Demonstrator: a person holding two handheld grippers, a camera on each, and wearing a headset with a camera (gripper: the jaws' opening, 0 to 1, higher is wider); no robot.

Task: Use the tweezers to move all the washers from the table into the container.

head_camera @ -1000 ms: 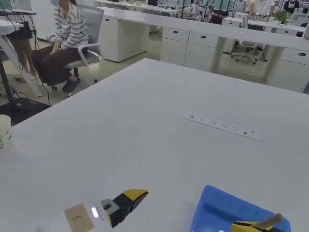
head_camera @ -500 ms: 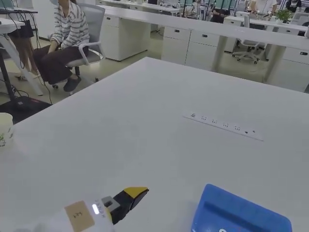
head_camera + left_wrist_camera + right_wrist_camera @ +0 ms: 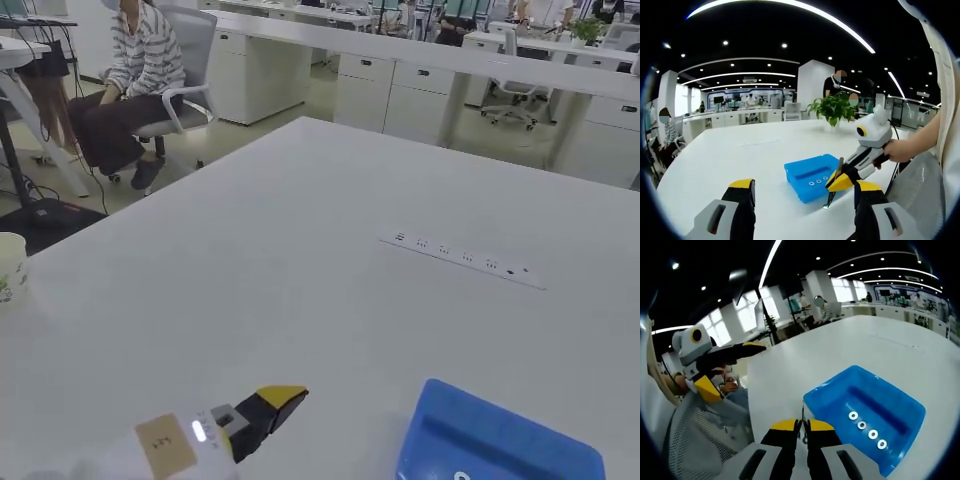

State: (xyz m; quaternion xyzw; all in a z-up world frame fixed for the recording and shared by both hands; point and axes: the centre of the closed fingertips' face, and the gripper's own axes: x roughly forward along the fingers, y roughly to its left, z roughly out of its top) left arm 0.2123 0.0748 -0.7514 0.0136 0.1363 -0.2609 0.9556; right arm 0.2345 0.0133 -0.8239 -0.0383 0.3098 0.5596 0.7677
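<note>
my right tool [image 3: 803,423] grips the tweezers [image 3: 803,409] just beside the blue container [image 3: 900,405] holding four washers [image 3: 867,429], my left tool [image 3: 805,184] stands wide; judging transfer late, i next check the worktop [image 3: 300,250] for strays.

Your white table [image 3: 300,260] carries a blue container [image 3: 480,435] at the near right, a paper cup [image 3: 8,265] at its left edge, and a socket strip [image 3: 462,260] farther back.

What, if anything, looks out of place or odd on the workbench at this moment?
Nothing stands out. The blue container sits flat on the table. Four washers lie in a neat row inside it, and the right gripper holds the tweezers between its jaws.
</note>
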